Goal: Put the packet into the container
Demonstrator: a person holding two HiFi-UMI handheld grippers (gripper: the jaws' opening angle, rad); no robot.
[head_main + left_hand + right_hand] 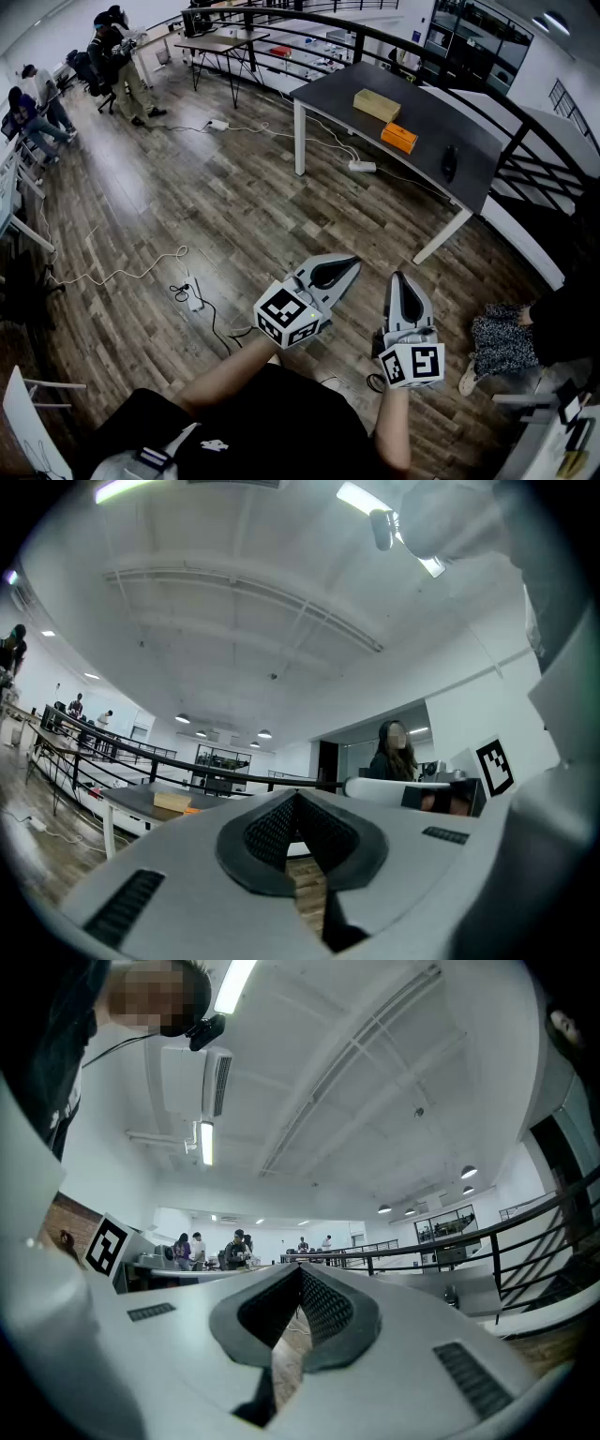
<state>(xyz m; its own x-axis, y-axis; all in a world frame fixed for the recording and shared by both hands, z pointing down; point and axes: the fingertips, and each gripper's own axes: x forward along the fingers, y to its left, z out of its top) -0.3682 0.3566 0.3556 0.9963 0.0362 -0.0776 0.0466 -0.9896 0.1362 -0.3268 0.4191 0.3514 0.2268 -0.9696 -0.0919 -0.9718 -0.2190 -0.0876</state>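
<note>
An orange packet (399, 138) lies on a dark grey table (330, 92) far ahead of me. A tan cardboard box (377, 104) sits just behind it. Both grippers hang over the wooden floor, well short of the table. My left gripper (349, 263) points up and to the right with its jaws together and nothing between them. My right gripper (398, 278) is shut and empty too. In the left gripper view the closed tips (298, 799) meet in front of the distant table (141, 799) and box (172, 802). The right gripper view shows its tips (300, 1274) closed, with only floor beyond.
A black object (449, 161) lies on the table's right part. Cables and power strips (362, 166) trail over the floor. A black railing (525, 131) runs behind the table. People (117, 56) stand at the far left, and a seated person (525, 328) is close on the right.
</note>
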